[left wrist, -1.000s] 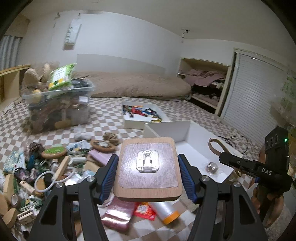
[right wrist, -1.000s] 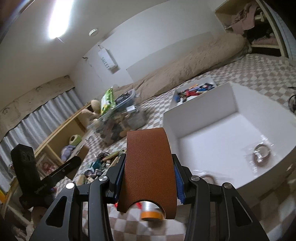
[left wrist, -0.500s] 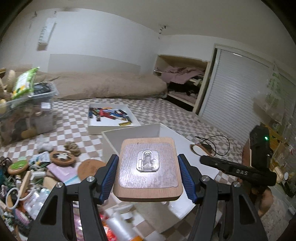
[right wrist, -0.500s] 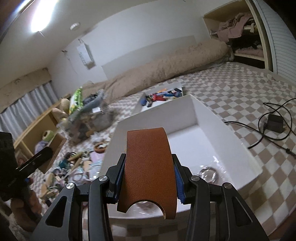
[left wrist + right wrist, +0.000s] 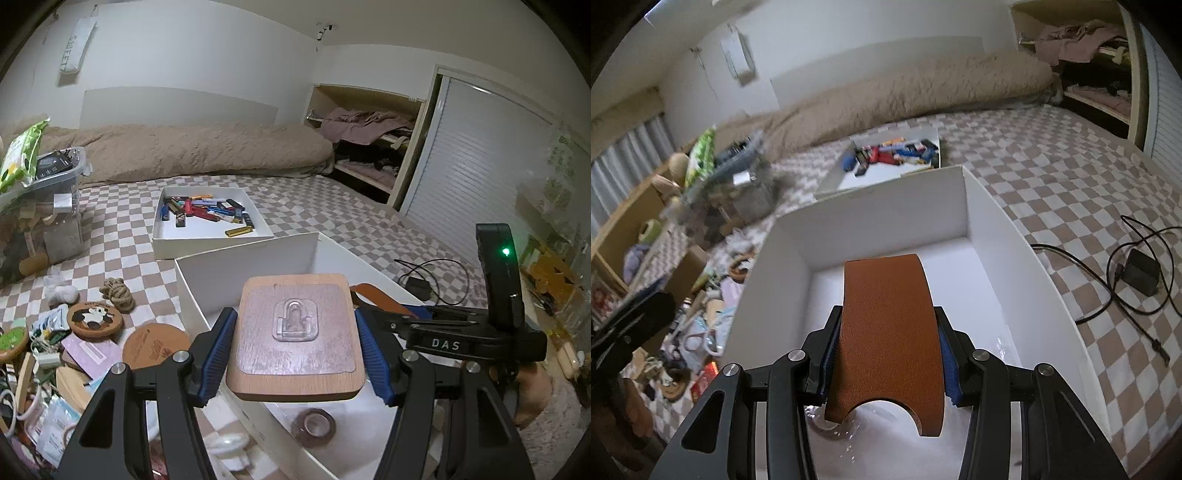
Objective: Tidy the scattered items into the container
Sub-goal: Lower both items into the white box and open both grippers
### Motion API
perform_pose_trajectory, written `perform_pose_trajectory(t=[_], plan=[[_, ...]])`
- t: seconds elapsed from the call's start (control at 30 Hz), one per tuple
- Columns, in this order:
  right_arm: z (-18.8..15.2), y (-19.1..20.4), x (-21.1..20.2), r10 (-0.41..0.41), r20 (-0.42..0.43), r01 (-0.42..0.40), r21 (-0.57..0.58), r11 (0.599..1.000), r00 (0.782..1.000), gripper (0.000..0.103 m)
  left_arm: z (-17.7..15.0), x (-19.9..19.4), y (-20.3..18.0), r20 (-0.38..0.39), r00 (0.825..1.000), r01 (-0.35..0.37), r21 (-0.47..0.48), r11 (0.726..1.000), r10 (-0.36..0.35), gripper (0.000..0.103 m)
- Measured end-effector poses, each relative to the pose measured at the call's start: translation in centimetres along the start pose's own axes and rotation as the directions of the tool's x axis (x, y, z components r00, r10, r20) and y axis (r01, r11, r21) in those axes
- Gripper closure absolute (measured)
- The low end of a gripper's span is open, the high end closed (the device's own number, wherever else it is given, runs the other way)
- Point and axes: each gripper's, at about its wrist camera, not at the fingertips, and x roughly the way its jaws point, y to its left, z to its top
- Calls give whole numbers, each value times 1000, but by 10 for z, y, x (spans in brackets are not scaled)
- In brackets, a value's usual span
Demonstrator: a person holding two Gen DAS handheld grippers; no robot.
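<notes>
The left gripper (image 5: pixel 295 345) is clamped on a wooden board with a clear adhesive hook (image 5: pixel 295 338), held over the near left wall of the white box (image 5: pixel 247 258). The right gripper (image 5: pixel 888 352) is clamped on a curved brown leather strip (image 5: pixel 888 332) above the white box's floor, where a tape roll (image 5: pixel 313 426) lies

Your left wrist view looks forward and down, close over the white box's (image 5: pixel 247 254) near corner; your right wrist view tilts steeper into it. Both share the lighter tray (image 5: pixel 207 236) and bed (image 5: pixel 923 92).
</notes>
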Motion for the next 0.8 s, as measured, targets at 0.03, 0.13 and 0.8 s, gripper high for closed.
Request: perform_pose_trajectory(t=[0.03,0.13,0.8], plan=[[3,0,3,-1,-15,1,-2,1000,1000,57,2,3,1,-4,1000,0,-3,1000,0,39],[9,1,15,-5,-59,5,-11,1000,998,57,6,10,1,-6,1000,-5,-8,1000,5,39],[-6,-12,-10,-8,-56,8,-7,1000,998,23,6,59,-4,-112,994,-2,-8,1000,1,39]])
